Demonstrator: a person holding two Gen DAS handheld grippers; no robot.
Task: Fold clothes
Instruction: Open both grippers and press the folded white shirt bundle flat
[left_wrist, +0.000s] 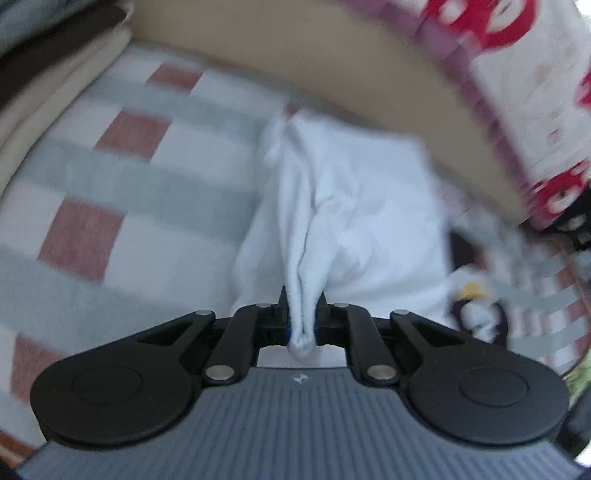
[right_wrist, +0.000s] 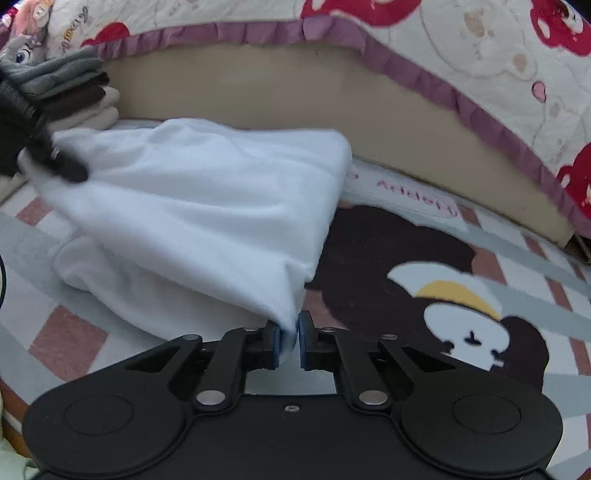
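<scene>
So I've got one white garment (right_wrist: 192, 206) on the go right now. My right gripper (right_wrist: 288, 338) has its jaws clamped on the near corner, and my left gripper (left_wrist: 303, 325) has its jaws pinched tight on a bunched-up bit of the same cloth at the other end. In the right view you can see the left one way off at the far left edge, holding its corner up. The garment is lifted at both held corners and stretched between them, with the lower layers sagging onto the mat, so I'd say this piece is mid-fold, maybe already doubled over once, hard to be sure.

There's a stack of folded clothes (right_wrist: 74, 88) at the back left, greys, browns and beige, so my guess is a good part of the job is done. I don't see any other loose clothes waiting, but the view is limited.

Surface is a checked mat (right_wrist: 55, 343) with pink squares and grey-green stripes, plus a big cartoon bear (right_wrist: 406, 280) on it. Behind runs a beige bed side (right_wrist: 277, 96), with a frilled purple-edged quilt (right_wrist: 498, 66) with red prints hanging over it. The left view is pretty blurry.
</scene>
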